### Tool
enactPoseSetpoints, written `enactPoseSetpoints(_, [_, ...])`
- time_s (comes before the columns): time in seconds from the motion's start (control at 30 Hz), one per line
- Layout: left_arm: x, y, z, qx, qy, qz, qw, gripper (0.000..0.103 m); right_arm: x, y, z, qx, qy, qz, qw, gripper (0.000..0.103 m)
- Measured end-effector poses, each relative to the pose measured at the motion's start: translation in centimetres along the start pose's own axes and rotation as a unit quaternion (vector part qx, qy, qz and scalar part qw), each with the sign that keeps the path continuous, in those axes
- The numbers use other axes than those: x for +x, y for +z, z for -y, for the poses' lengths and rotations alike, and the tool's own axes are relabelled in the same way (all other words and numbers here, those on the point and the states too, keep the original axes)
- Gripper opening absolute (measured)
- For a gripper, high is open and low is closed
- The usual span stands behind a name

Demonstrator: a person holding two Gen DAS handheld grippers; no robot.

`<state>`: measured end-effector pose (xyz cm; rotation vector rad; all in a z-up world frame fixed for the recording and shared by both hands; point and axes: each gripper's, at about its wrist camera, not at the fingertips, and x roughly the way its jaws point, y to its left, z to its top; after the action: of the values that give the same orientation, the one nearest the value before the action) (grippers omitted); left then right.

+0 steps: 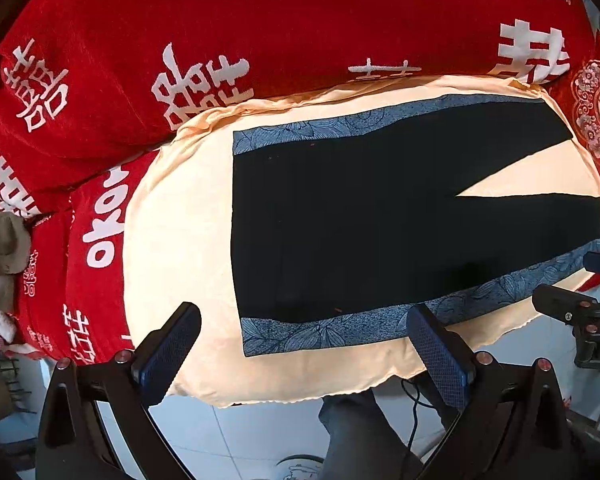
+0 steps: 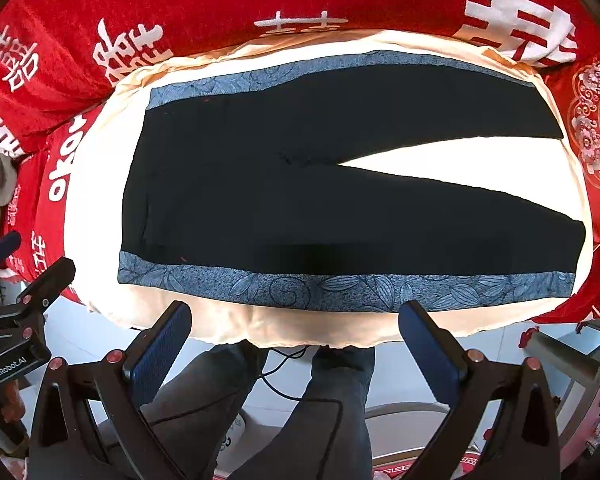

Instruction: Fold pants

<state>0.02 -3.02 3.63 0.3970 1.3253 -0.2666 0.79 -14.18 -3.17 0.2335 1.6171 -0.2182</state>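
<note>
Black pants [image 2: 300,200] lie flat, waistband left, legs pointing right.

Black pants [image 2: 340,200] with blue leaf-patterned side stripes [image 2: 340,286] lie on a cream cloth [image 2: 460,152] over a red blanket [image 1: 140,40] with white lettering.

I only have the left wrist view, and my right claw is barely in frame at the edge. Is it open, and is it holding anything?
Observer: The right claw is wide open and empty. It is at the near edge of the cushion, not touching the pants.
Operator: The near leg runs to my frame's edge. Where does it end?
Observer: The near cuff lies flat on the cushion, just short of its right end, not hanging over.
</note>
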Motion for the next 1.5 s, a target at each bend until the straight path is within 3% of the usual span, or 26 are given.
enactPoseSetpoints(1.17, [-0.7,1.1,1.6,0.017,0.027,0.007,0.9995,0.103,0.3,0.4,1.1,0.008,0.004,-0.014,1.0,0.103])
enactPoseSetpoints(1.5, [-1.6,0.6,3.0,-0.03,0.037,-0.004,0.9989,0.103,-0.3,0.5,2.5,-0.011,0.022,-0.013,1.0,0.103])
